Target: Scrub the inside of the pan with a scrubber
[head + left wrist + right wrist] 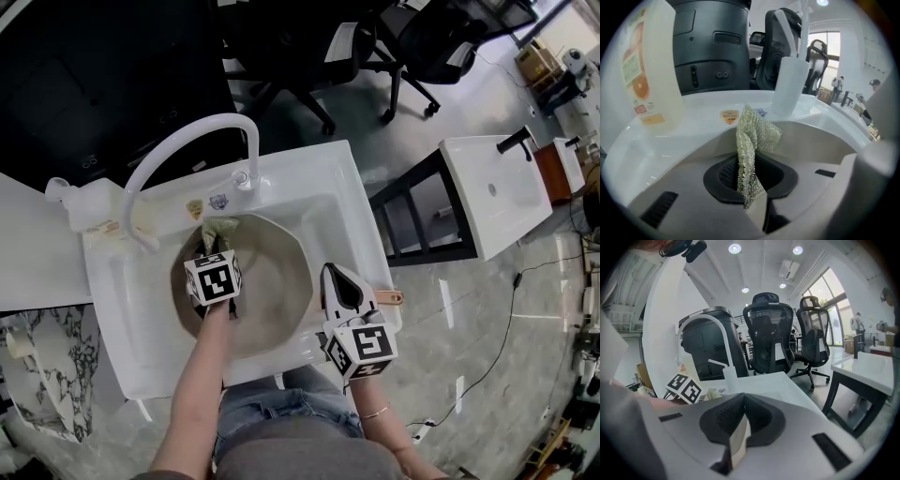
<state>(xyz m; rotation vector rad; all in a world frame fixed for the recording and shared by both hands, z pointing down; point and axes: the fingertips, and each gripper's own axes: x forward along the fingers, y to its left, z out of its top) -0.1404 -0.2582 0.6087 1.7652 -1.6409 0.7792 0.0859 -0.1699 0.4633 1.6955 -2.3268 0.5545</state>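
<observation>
Left tongs (755, 207) clamp scrubber (757, 133); right tongs (737, 450) perhaps pan (270, 274).

You are finding no words or numbers here that can be read. The bottle (651, 70) on the counter is carrying an orange-and-white label (640, 79), but its print is blurring past reading. Two small stickers are sitting on the sink (352, 202) rim, a yellow shield-shaped sticker (729, 116) and a bluish sticker (760, 112), both showing lettering too small to make out. The cubes (214, 278) are showing only black-and-white square patterns.
</observation>
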